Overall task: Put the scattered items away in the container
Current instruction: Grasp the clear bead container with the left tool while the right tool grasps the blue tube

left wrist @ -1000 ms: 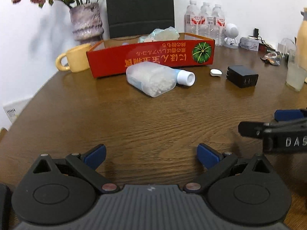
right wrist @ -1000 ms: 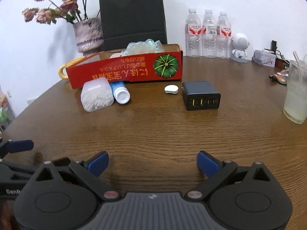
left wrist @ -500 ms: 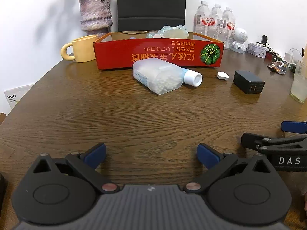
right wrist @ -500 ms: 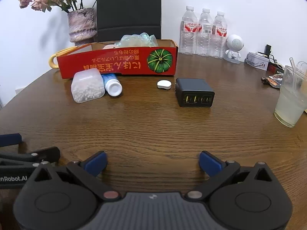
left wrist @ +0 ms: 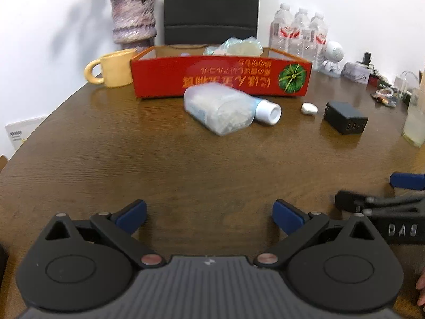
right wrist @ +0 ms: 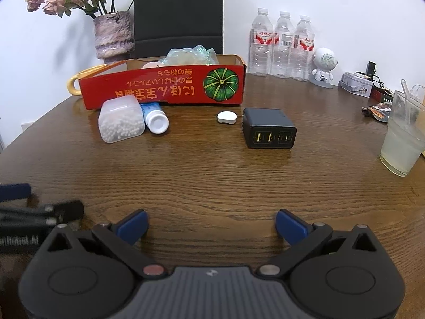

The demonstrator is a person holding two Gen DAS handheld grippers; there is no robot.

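Observation:
A red cardboard box (left wrist: 220, 78) (right wrist: 164, 87) stands at the back of the round wooden table, with a plastic bag (right wrist: 190, 54) and other items inside. In front of it lie a clear jar of white beads (left wrist: 219, 107) (right wrist: 120, 122), a blue bottle with a white cap (left wrist: 267, 110) (right wrist: 155, 119), a small white case (left wrist: 309, 108) (right wrist: 226, 117) and a black USB charger (left wrist: 345, 117) (right wrist: 268, 131). My left gripper (left wrist: 209, 214) is open and empty near the front edge. My right gripper (right wrist: 211, 224) is open and empty beside it.
A yellow mug (left wrist: 113, 67) and a vase of dried flowers (right wrist: 113, 33) stand left of the box. Three water bottles (right wrist: 283, 45), a white robot figure (right wrist: 322, 66) and clutter line the back right. A glass of pale drink (right wrist: 402, 138) stands at the right.
Both grippers have moved forward a little toward the items, and both views have tilted and shifted slightly. Both stay open and empty. The items have not moved.

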